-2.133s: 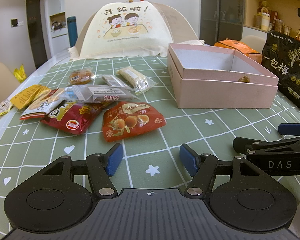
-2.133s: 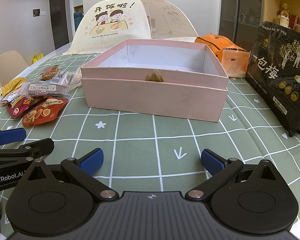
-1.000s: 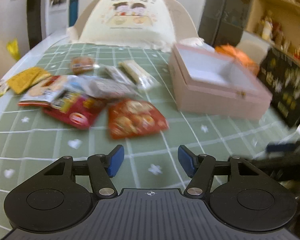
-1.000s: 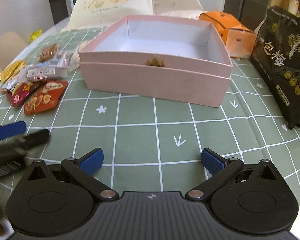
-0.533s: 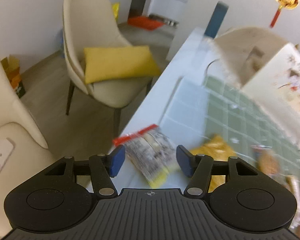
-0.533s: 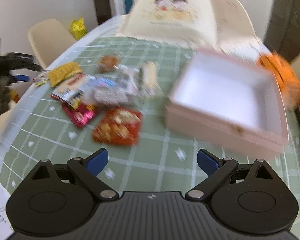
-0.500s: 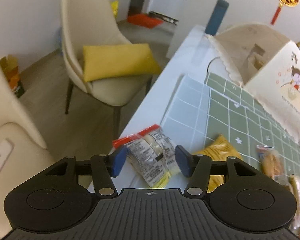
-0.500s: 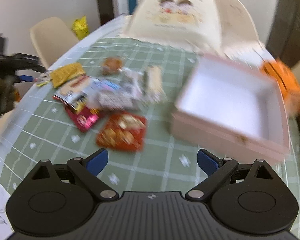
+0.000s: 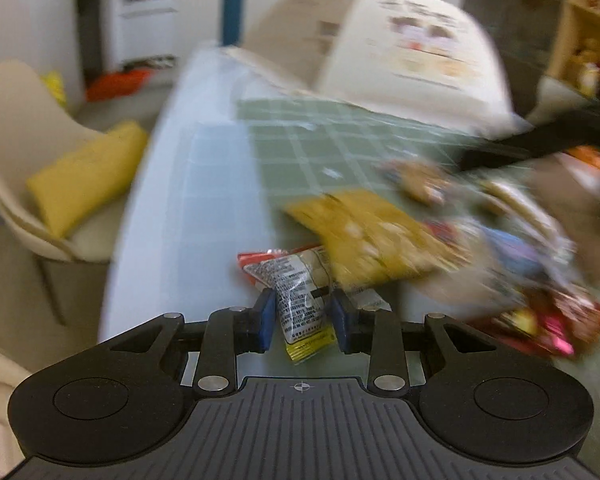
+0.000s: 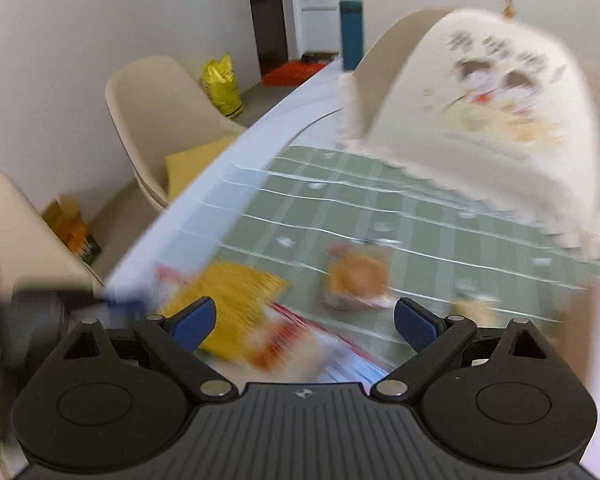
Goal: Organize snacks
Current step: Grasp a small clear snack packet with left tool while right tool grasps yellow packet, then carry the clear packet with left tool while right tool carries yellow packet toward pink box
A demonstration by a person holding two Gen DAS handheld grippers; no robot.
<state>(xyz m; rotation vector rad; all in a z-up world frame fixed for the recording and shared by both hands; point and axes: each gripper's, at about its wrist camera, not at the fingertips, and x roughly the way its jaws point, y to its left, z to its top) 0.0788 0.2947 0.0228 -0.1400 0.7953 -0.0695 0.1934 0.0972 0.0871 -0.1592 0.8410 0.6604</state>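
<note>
Left gripper (image 9: 305, 316) just closed, clamped across middle of small snack packet (image 9: 300, 300). Light, crinkly, slippery wrapper; likely best gripped mid-body. Right gripper (image 10: 305, 320) wide apart, empty.

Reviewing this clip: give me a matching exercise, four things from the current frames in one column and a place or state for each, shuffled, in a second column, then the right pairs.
Things
1. left gripper
2. right gripper
3. yellow cushion
4. blue bottle

Places or states
A. lies on the seat of a beige chair
B. jaws wide apart, nothing between them
C. stands upright at the far end of the table, beside the food cover
D. jaws have just been closing and now pinch a clear snack packet

Pairs: 1-D, 2-B, 3-A, 4-C
</note>
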